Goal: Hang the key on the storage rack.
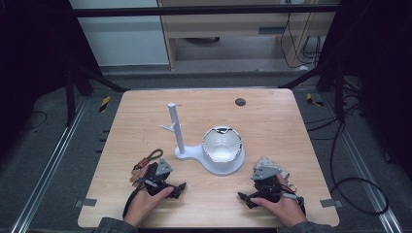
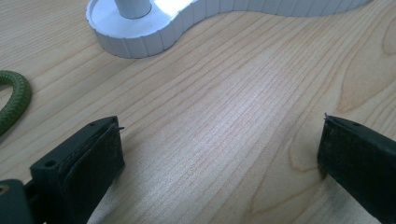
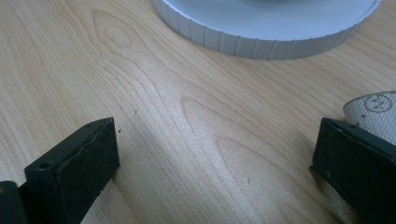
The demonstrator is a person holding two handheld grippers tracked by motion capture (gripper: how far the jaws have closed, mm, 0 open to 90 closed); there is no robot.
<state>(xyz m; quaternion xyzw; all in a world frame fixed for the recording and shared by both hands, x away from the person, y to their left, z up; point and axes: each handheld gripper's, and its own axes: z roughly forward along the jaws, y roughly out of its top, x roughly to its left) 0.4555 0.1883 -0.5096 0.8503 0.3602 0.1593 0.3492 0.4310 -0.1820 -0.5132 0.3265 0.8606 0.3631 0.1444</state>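
Observation:
A white stand (image 1: pixel 176 131) with an upright post and a small side branch rises from a ribbed white base (image 2: pixel 140 37) in the middle of the wooden table (image 1: pixel 272 116). On the base's wider part (image 3: pixel 261 39) sits a white bowl (image 1: pixel 222 144). My left gripper (image 1: pixel 167 180) rests on the table in front of the stand to the left, open, with bare wood between its jaws (image 2: pixel 222 126). To the right my right gripper (image 1: pixel 265 187) rests open as well, also over bare wood (image 3: pixel 217 126).
An olive green cord (image 1: pixel 151 156) with a red clip lies just behind the left gripper, its loop (image 2: pixel 16 100) left of that gripper's jaw. A beige printed cloth piece (image 3: pixel 373 112) lies against the right gripper's right jaw. A dark round spot (image 1: pixel 240 102) marks the table's far side.

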